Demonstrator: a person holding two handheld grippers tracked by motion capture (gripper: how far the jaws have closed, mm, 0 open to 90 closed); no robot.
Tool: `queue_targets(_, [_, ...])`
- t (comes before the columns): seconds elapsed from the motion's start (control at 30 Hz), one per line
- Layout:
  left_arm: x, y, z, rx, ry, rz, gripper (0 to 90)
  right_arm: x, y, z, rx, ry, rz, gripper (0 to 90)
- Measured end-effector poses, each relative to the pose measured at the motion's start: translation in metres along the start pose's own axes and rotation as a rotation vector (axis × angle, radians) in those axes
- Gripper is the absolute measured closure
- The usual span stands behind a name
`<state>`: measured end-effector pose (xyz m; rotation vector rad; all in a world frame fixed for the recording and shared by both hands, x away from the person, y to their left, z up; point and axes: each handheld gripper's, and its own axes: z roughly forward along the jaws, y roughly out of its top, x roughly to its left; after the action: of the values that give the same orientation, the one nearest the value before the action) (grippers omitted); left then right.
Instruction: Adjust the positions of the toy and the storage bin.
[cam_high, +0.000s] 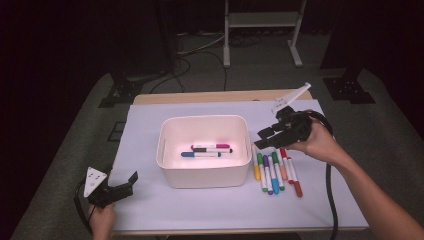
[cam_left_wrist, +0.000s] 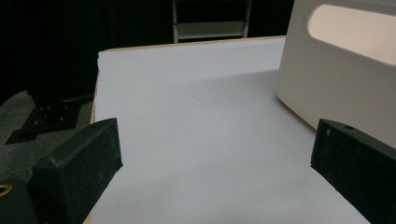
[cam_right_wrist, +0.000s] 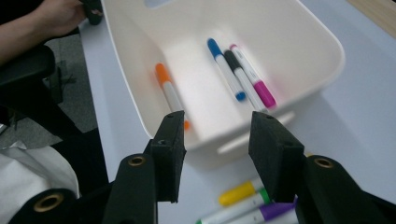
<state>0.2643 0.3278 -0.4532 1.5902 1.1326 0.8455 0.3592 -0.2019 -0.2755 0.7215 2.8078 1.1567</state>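
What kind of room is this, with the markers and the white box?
Probably a recording lab or studio, not a classroom. The table has a plain white cover and stands among dark curtains, floor cables and black equipment stands. A hand-held gripper sorts markers into the bin.

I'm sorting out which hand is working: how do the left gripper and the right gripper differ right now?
The left gripper sits low at the table's near left corner, apart from the white bin; the right gripper is held up by the bin's right side, above the row of markers. The left gripper's jaws stand wide over bare white sheet; the right gripper's jaws are narrower, pointing toward the bin. Both are empty.
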Motion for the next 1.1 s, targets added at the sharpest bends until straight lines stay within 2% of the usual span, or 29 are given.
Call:
queue_targets(0.17, [0.000, 0.000, 0.000, -0.001, 0.002, 0.002, 0.6, -0.014, -0.045, -0.002, 0.000, -0.042, 0.075, 52.9])
queue_targets(0.33, [-0.001, 0.000, 0.000, -0.001, 0.005, 0.009, 0.5, -0.027, -0.095, 0.007, 0.022, -0.081, 0.164, 52.3])
queue_targets(0.47, [0.000, 0.000, 0.000, 0.000, 0.006, 0.009, 0.6, -0.034, -0.124, 0.013, 0.043, -0.115, 0.223, 51.8])
queue_targets(0.57, [0.000, 0.000, 0.000, 0.001, 0.006, 0.006, 0.5, -0.039, -0.142, 0.015, 0.038, -0.144, 0.265, 51.9])
queue_targets(0.7, [0.000, 0.000, 0.000, 0.003, 0.007, 0.004, 0.5, -0.046, -0.158, 0.018, 0.039, -0.197, 0.304, 52.1])
queue_targets(0.8, [0.000, 0.000, 0.000, 0.002, 0.007, 0.004, 0.5, -0.050, -0.163, 0.024, 0.043, -0.207, 0.321, 52.0])
queue_targets(1.1, [0.000, 0.000, 0.000, -0.002, 0.004, -0.001, 0.5, -0.057, -0.169, 0.043, 0.110, -0.275, 0.341, 53.4])
